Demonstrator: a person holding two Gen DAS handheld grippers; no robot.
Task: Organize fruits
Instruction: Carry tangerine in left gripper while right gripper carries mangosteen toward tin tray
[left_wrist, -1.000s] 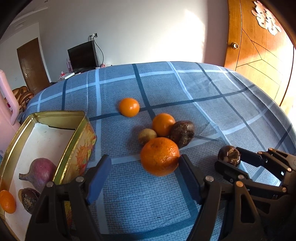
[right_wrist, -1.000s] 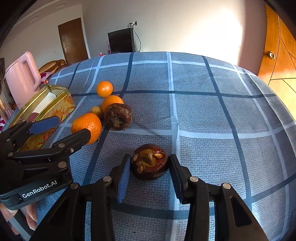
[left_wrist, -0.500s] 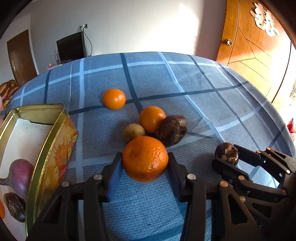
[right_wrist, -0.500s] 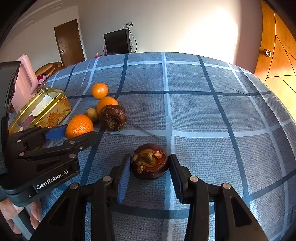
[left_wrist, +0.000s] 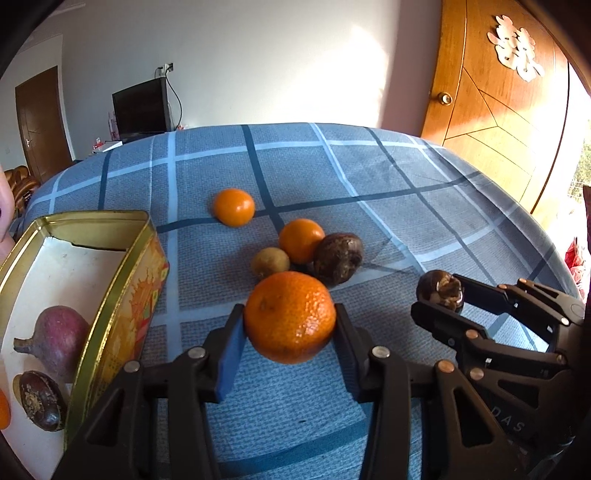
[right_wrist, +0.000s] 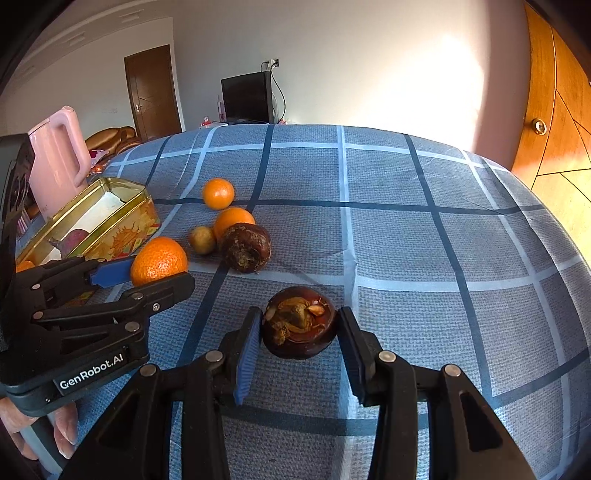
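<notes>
1. Your left hand-held gripper (left_wrist: 290, 328) holds the big orange (left_wrist: 290, 316); your right hand-held gripper (right_wrist: 299, 328) clamps the dark fruit (right_wrist: 300, 322), both low over the bench (right_wrist: 424, 236)
2. Step: carrying; next, lift both over the tin (left_wrist: 122, 295) rim and release inside

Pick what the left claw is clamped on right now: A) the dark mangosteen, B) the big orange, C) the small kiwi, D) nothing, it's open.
B: in the left wrist view the left claw has both fingers pressed on the big orange; the dark mangosteen sits in the right claw.
</notes>
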